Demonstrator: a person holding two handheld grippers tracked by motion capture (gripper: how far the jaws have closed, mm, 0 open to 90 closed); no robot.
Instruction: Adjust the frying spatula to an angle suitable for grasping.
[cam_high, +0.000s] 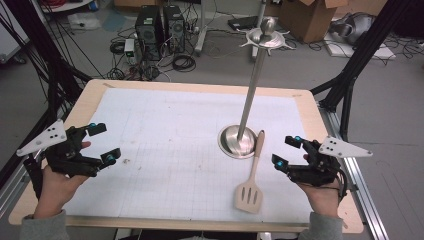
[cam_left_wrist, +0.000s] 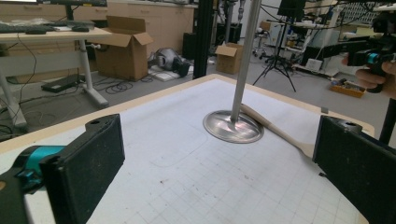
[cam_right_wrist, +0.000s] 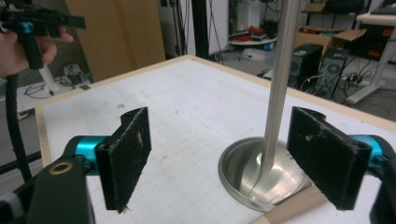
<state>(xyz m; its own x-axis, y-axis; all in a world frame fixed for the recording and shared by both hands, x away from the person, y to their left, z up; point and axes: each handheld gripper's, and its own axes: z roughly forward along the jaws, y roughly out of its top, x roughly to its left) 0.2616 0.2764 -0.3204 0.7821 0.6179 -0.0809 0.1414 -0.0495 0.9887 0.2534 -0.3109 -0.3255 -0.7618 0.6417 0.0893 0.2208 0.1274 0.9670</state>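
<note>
A wooden slotted spatula (cam_high: 252, 180) lies flat on the bench's white grid mat (cam_high: 165, 150), its handle tip touching the round base of a tall metal utensil stand (cam_high: 248, 107) at centre right. The left gripper (cam_high: 102, 145) hovers at the near left edge, its fingers (cam_left_wrist: 86, 170) spread apart and empty. The right gripper (cam_high: 287, 152) waits just right of the spatula, fingers (cam_right_wrist: 126, 156) likewise apart around nothing. By the look of it, the work of hanging the spatula on the stand has not begun: the hooks of the crown (cam_high: 266, 39) at the top carry nothing, and the utensil is untouched. Picking it up and hanging it remain. No containers sit on the bench.
</note>
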